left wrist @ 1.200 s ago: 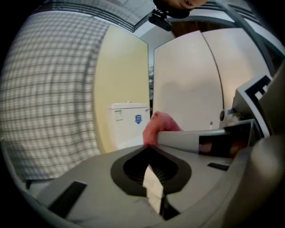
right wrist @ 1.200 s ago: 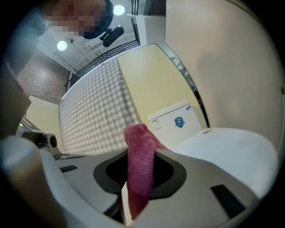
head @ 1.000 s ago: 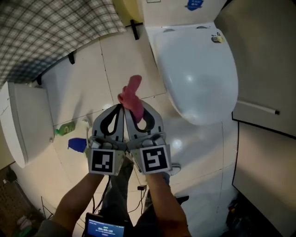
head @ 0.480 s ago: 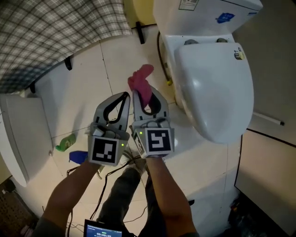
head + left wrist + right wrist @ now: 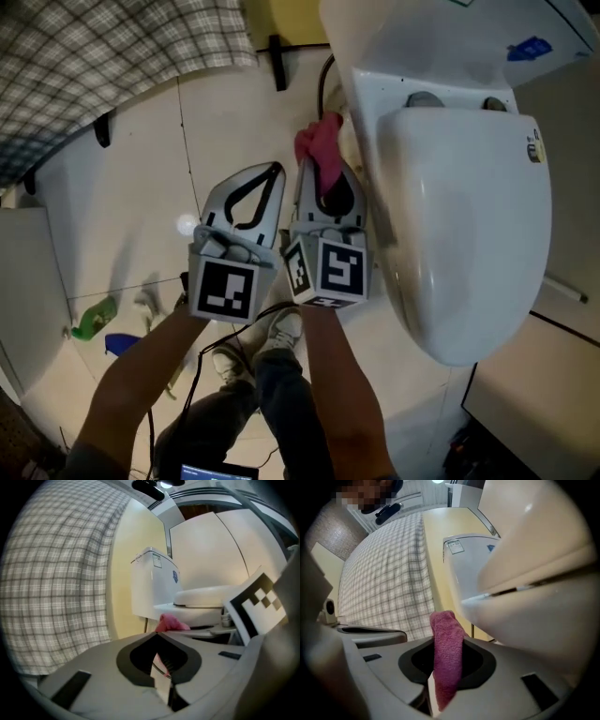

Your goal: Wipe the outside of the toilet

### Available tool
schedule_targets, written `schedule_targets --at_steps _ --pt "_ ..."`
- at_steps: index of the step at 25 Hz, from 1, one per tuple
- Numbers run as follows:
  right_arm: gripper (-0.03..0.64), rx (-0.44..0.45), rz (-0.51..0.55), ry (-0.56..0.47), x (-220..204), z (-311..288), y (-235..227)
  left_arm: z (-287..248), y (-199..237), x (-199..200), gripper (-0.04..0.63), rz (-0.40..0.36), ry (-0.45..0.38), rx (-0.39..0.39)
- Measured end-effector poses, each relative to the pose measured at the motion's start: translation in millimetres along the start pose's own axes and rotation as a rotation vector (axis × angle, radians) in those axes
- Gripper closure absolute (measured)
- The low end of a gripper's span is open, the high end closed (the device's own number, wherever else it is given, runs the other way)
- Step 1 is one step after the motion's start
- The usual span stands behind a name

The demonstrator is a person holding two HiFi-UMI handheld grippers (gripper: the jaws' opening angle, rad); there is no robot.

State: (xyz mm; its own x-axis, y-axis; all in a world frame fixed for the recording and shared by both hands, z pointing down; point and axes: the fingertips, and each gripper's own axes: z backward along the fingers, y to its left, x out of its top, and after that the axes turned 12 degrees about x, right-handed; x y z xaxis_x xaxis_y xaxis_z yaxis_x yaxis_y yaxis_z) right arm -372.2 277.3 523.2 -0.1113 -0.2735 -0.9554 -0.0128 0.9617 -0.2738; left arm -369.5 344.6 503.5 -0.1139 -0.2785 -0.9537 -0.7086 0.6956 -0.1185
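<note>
In the head view we saw two grippers side by side above the tiled floor (image 5: 234, 103), each bearing one marker cube. The left gripper (image 5: 272, 173) sat just beside the right gripper (image 5: 325, 183). The right one held the single pink cloth (image 5: 317, 142), whose free end lay close against the side of the one white toilet (image 5: 459, 216), below its tank (image 5: 431, 37). We could not tell whether cloth and toilet touched. One green bottle (image 5: 92, 319) and one blue object (image 5: 120, 343) lay on the floor at the left. Two shoes (image 5: 279, 330) showed beneath the grippers, and one checked fabric (image 5: 94, 56) filled the upper left.

In the left gripper view, its two jaws were pressed together with nothing between them. The cloth showed beyond their tip.

In the right gripper view, the two jaws were clamped on the cloth, which stood up past their tips, near the bowl's underside.
</note>
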Motion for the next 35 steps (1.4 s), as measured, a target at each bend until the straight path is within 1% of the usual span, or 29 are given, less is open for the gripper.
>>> schedule_targets --at_steps 3,7,9,11,12,14,16,19,23,26,29,32,35 --pt "0.529 -0.072 -0.009 -0.007 -2.9 41.9 -10.1 -0.1 -23.4 -9.5 0.582 0.034 0.000 -0.034" --pt "0.529 -0.200 -0.047 0.015 -20.4 127.0 -14.0 25.7 -60.0 -18.2 0.582 0.040 0.002 -0.111" --pt "0.529 -0.257 -0.054 0.035 -28.0 165.9 -17.2 36.1 -71.5 -22.4 0.581 0.051 0.014 -0.134" --pt "0.529 -0.288 -0.055 0.050 -36.4 189.8 -19.8 41.8 -78.9 -28.8 0.583 0.060 0.025 -0.145" --pt "0.529 -0.290 -0.056 0.056 -42.2 194.2 -20.3 43.2 -82.2 -33.5 0.583 0.058 0.029 -0.150" --pt "0.529 -0.271 -0.054 0.068 -58.0 188.5 -21.0 43.3 -87.8 -45.9 0.582 0.050 0.038 -0.159" --pt "0.529 -0.226 -0.042 0.078 -74.8 165.1 -23.8 38.1 -89.6 -59.3 0.582 0.053 0.045 -0.156" --pt "0.529 -0.156 -0.009 0.029 -90.6 108.7 -37.0 18.2 -81.4 -76.9 0.581 0.057 0.023 -0.133" --pt "0.529 -0.112 0.003 -0.015 -113.8 36.4 -63.6 -21.6 -65.2 -104.3 0.583 0.027 -0.013 -0.113" --pt "0.529 -0.128 -0.002 -0.042 -127.6 -3.5 -95.5 -51.4 -59.4 -117.8 0.581 -0.004 -0.046 -0.112" --pt "0.529 -0.158 -0.017 -0.046 -142.7 -30.0 -125.9 -75.6 -58.0 -126.3 0.581 -0.018 -0.071 -0.110" --pt "0.529 -0.187 -0.006 -0.039 -152.9 -35.9 -146.7 -92.2 -63.9 -134.3 0.583 -0.011 -0.075 -0.113" --pt "0.529 -0.228 0.000 -0.025 -155.9 -17.4 -153.5 -99.8 -74.4 -140.9 0.583 0.013 -0.066 -0.116"
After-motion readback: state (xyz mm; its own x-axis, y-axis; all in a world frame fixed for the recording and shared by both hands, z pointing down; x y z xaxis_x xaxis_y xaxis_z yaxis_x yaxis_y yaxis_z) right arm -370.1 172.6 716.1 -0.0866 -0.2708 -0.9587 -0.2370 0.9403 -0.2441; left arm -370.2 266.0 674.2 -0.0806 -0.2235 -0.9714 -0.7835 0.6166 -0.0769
